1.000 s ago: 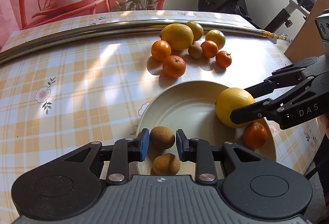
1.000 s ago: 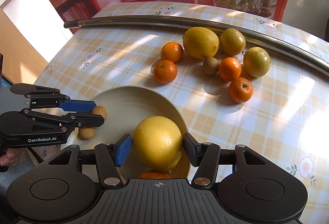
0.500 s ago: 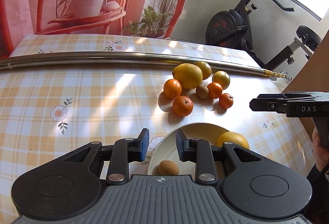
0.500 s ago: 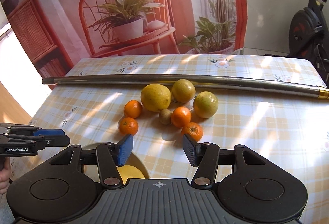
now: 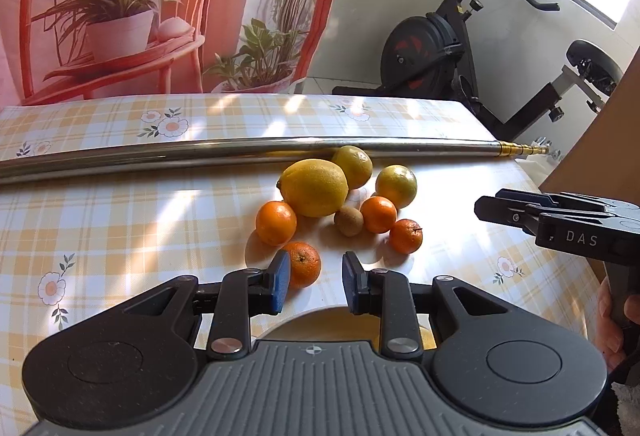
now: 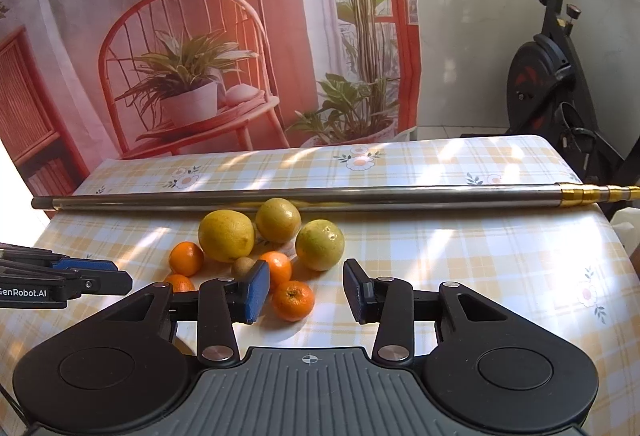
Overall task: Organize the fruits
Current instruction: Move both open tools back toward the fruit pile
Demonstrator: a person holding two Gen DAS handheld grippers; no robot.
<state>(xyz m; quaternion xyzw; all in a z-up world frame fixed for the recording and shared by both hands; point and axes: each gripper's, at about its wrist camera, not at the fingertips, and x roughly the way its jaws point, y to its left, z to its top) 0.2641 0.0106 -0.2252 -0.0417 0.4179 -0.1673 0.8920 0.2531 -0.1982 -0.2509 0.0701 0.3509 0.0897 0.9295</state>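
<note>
A cluster of fruit lies on the checked tablecloth: a big yellow citrus (image 5: 313,187), two smaller yellow-green ones (image 5: 396,185), several small oranges (image 5: 276,222) and a brown kiwi (image 5: 349,221). My left gripper (image 5: 315,283) is open and empty, raised above the cream plate (image 5: 320,320), whose rim just shows below its fingers; the nearest orange (image 5: 305,263) lies beyond its left finger. My right gripper (image 6: 305,291) is also open and empty, with an orange (image 6: 293,300) beyond its fingers. Each gripper appears at the edge of the other's view.
A long steel pole (image 5: 240,152) with a brass tip lies across the table behind the fruit. An exercise bike (image 5: 460,44) stands past the far right corner. A printed backdrop hangs behind. A hand (image 5: 612,320) holds the right gripper's handle.
Both grippers have let go of fruit in the plate and lifted back and up. The plate with its yellow citrus and kiwis has dropped almost out of both views.
</note>
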